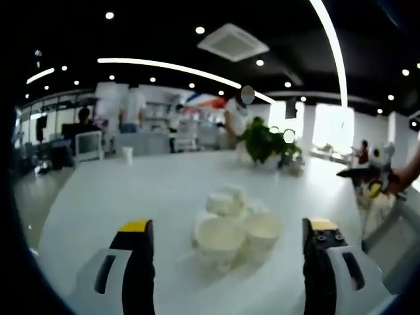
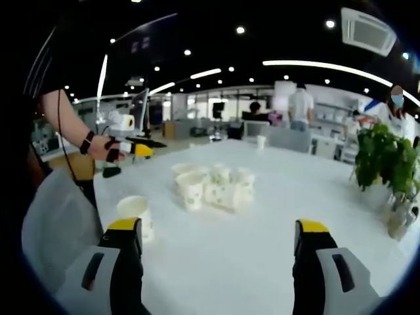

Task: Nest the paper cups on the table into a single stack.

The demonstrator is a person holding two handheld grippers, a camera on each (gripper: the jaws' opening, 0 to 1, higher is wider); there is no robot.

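Several white paper cups (image 1: 237,226) stand and lie bunched together on the white table (image 1: 131,197). My left gripper (image 1: 228,225) is open just short of them, a jaw to each side of the bunch and nothing between its fingers. In the right gripper view the same bunch (image 2: 213,184) sits mid-table, and one more cup (image 2: 134,213) stands upright apart from it, close to the left jaw. My right gripper (image 2: 216,226) is open and holds nothing. A hand holds the left gripper (image 2: 139,147) at that view's left, and the right gripper (image 1: 367,178) hangs past the table's right edge.
A potted green plant (image 1: 266,141) (image 2: 384,157) stands on the table beyond the cups. A lone small cup (image 1: 127,154) (image 2: 261,142) stands at the table's far edge. People and desks are in the background. A person's arm (image 2: 65,128) reaches in at the left.
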